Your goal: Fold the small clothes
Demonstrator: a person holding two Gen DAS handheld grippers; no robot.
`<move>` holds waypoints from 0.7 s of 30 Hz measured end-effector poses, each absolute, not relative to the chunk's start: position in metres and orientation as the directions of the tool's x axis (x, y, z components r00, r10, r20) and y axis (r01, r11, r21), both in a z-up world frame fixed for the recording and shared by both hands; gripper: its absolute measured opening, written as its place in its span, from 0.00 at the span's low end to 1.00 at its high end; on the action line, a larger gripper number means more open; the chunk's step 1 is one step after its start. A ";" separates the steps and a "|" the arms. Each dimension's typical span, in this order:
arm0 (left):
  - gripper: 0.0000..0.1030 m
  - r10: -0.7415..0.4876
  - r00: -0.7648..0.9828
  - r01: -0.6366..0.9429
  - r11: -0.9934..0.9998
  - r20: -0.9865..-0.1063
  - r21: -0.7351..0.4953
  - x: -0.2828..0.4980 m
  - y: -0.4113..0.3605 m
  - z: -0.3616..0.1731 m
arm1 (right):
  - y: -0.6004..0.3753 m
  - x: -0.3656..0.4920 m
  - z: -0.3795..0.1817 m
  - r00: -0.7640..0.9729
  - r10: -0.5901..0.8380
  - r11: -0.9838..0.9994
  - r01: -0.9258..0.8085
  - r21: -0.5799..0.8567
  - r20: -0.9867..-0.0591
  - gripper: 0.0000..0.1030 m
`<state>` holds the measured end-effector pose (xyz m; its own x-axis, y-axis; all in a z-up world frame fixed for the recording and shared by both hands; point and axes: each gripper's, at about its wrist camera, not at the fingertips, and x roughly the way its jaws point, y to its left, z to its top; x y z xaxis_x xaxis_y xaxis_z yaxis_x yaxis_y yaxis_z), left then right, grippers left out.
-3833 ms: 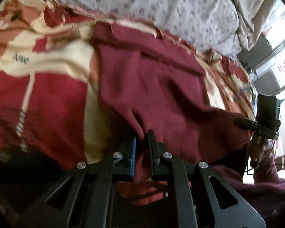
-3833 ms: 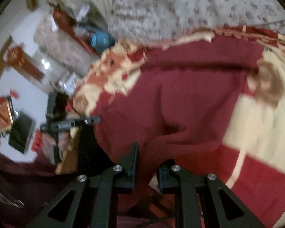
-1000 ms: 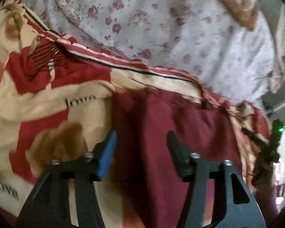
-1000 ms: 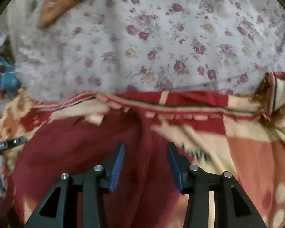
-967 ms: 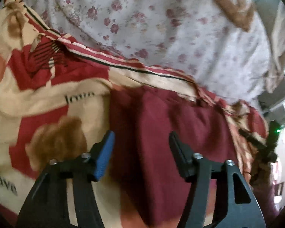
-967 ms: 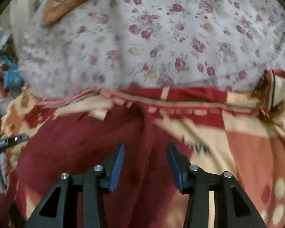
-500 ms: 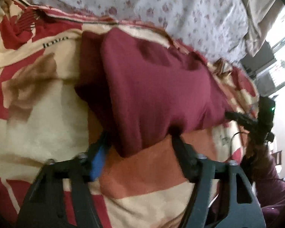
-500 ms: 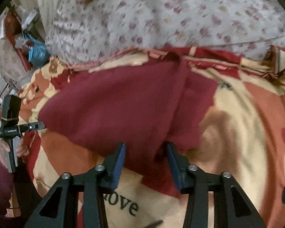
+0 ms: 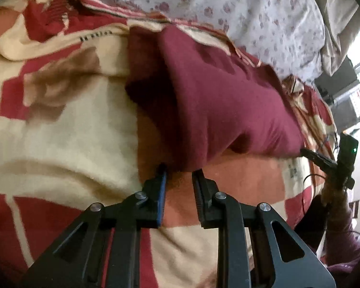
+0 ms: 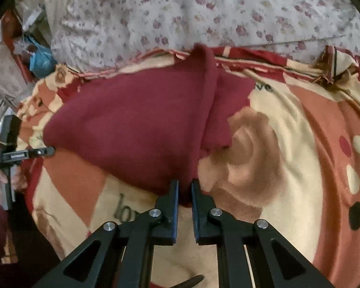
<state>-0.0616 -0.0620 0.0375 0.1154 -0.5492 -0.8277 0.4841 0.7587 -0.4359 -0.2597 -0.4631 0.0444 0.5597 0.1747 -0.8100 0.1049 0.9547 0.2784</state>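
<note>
A dark maroon garment lies folded over on a red, cream and orange blanket. My left gripper sits at the garment's near left corner, its jaws narrowed around the fabric edge. In the right wrist view the same garment spreads left of centre, and my right gripper has its jaws nearly closed on the near right corner. Each gripper shows in the other's view, at the garment's far corner: the right one, the left one.
A white quilt with small red flowers lies bunched beyond the blanket. Bright window and dark furniture stand at the right of the left wrist view. Cluttered items and a blue bag sit at the far left of the right wrist view.
Both grippers pulled back from the far edge of the garment to its near edge. Their jaws, wide open a second ago, have narrowed onto the near corners.
</note>
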 end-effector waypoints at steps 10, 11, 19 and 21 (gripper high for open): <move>0.21 -0.584 0.250 0.517 0.755 -0.772 -0.403 -0.066 -0.090 0.089 | -0.430 -0.222 0.112 0.646 0.185 0.970 0.000 0.242 -0.740 0.42; 0.21 -0.582 0.252 0.515 0.757 -0.774 -0.402 -0.064 -0.095 0.087 | -0.419 -0.208 0.113 0.641 0.203 0.969 -0.024 0.245 -0.740 0.42; 0.21 -0.446 0.318 0.390 0.866 -0.837 -0.313 -0.046 -0.098 0.033 | -0.326 -0.094 0.064 0.516 0.215 0.976 -0.127 0.175 -0.829 0.42; 0.21 -0.464 0.321 0.416 0.852 -0.825 -0.318 -0.046 -0.095 0.033 | -0.311 -0.077 0.040 0.479 0.171 0.982 -0.155 0.109 -0.861 0.42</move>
<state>-0.0462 -0.0948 0.0328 0.3209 -0.4645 -0.8254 0.4157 0.8521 -0.3180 -0.0769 -0.3108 0.0405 0.4786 0.1714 -0.8611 -0.1547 0.9819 0.1094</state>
